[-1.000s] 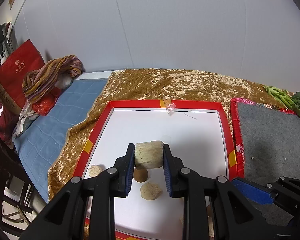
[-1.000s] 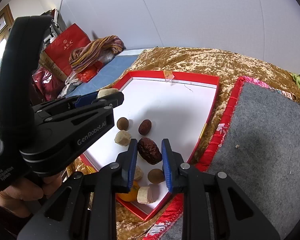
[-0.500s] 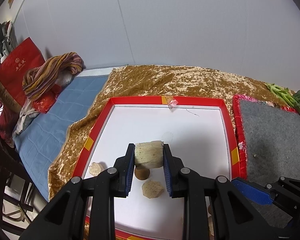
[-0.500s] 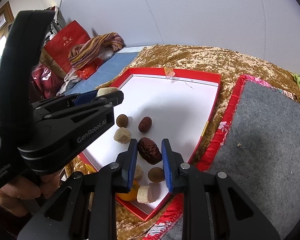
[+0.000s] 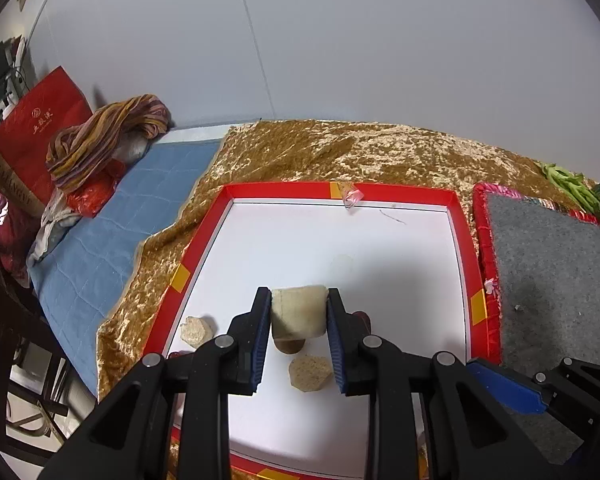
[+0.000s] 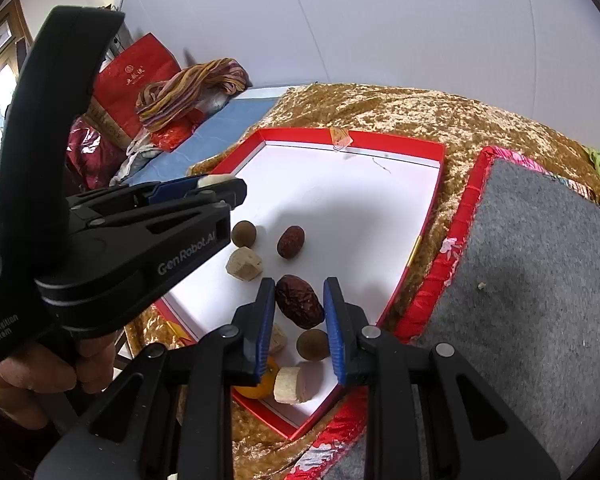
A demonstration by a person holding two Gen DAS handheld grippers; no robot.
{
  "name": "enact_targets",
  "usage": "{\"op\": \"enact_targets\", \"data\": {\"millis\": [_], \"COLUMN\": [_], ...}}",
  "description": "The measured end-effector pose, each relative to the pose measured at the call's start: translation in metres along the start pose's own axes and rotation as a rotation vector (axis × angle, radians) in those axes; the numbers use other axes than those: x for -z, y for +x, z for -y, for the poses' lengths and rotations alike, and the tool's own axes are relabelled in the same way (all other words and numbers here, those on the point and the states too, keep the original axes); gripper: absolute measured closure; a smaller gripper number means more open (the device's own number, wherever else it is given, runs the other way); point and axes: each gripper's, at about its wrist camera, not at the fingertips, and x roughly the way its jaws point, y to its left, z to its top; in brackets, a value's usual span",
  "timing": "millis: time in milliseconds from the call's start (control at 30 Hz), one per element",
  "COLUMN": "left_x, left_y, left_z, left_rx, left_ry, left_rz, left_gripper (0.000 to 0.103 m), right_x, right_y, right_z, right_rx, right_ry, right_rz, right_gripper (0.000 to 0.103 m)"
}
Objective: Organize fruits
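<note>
Left gripper (image 5: 299, 312) clamps a pale cylindrical fruit chunk (image 5: 298, 311); right gripper (image 6: 299, 302) apparently pinches a wrinkled dark-red date (image 6: 300, 301) between its pads.

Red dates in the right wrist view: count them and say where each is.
2. One red date is clamped in the right gripper above the tray; another lies on the tray floor beyond. Others may be hidden.

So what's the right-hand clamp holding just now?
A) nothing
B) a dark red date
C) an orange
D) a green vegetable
B: the right gripper has its blue pads closed on a wrinkled dark red date, held above the tray; the orange lies in the tray's near corner.
</note>
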Motion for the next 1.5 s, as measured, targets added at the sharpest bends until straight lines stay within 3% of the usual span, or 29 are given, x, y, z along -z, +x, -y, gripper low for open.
{"op": "enact_targets", "data": {"millis": [133,167,200,267,433,800,1167,1500], "left_x": [0.000,-0.001,-0.001,-0.002,-0.005,-0.012,-0.014,-0.014], "left_y": [0.001,-0.001,-0.002,-0.005,-0.010,-0.022,-0.031,-0.040], "left_z": [-0.001,-0.001,-0.001,0.000,0.001,0.015,0.045,0.049], "left_rx": [-0.009,-0.018,-0.024,-0.040,-0.049,-0.043,-0.013,0.004], "left_ry": [0.000,0.001,0.004,0.006,0.002,-0.011,0.000,-0.004], "left_rz": [0.000,0.008,0.015,0.034,0.061,0.129,0.144,0.171], "left_gripper": [0.072,0.066,0.058,0.048,0.042,0.024,0.021,0.020], "right_x": [-0.001,-0.001,-0.001,-0.001,-0.001,0.002,0.007,0.004], "right_y": [-0.001,-0.002,-0.004,-0.009,-0.023,-0.046,-0.075,-0.079], "right_z": [0.000,0.000,0.000,0.002,0.006,0.033,0.055,0.053], "right_rx": [0.005,0.006,0.008,0.008,0.023,0.092,0.179,0.189], "right_ry": [-0.007,-0.007,-0.006,0.003,0.011,0.054,0.098,0.109], "right_rz": [0.000,0.001,0.005,0.024,0.079,0.098,0.127,0.136], "right_gripper": [0.076,0.074,0.064,0.055,0.055,0.055,0.054,0.046]}}
